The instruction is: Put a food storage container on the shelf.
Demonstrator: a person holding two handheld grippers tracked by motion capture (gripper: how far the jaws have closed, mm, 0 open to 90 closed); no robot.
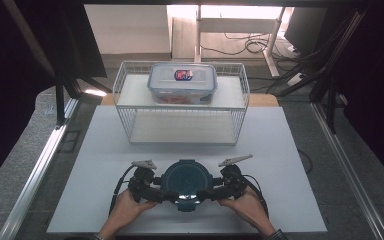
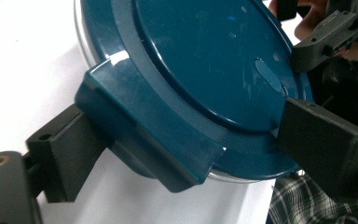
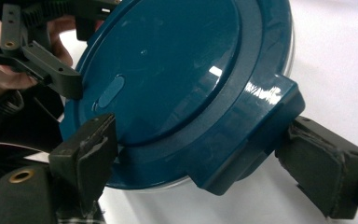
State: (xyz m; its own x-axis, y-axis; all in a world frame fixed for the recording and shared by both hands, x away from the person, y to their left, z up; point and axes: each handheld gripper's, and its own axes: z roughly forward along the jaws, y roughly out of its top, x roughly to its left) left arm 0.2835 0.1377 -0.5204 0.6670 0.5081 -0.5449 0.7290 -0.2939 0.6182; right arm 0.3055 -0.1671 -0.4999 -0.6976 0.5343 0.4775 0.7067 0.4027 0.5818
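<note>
The left tongs point(image 1: 156, 194) and the right tongs point(image 1: 211, 193) stood at the near edge of the white table point(image 1: 105, 150), one at each side of a round clear container with a dark blue plastic lid point(image 1: 185, 180). In the left gripper view the left tongs point(image 2: 186, 154) were spread, straddling the left-hand locking flap point(image 2: 144, 135) of the lid; one jaw lay against the flap's end, the other just beside the lid rim, and no firm pinch could be confirmed. In the right gripper view the right tongs point(image 3: 205, 163) were likewise spread about the right-hand locking flap point(image 3: 256, 135), both jaws close to it; whether the pads pressed on it could not be told.

The container sat flat on the table, near the person's hands point(image 1: 130, 207), with the lid fully seated. Both flaps appeared folded down against the wall of the bowl.

On the far side stood a white wire rack point(image 1: 130, 112), and on its upper shelf a rectangular clear storage box with a grey-blue lid point(image 1: 182, 81), well apart from the work in hand.

Assessment: the approach to the two flaps was complete and the tongs were set in place. Judged outstanding: taking a sure hold on the flaps, working them, and whatever handling of the lid or container followed.
</note>
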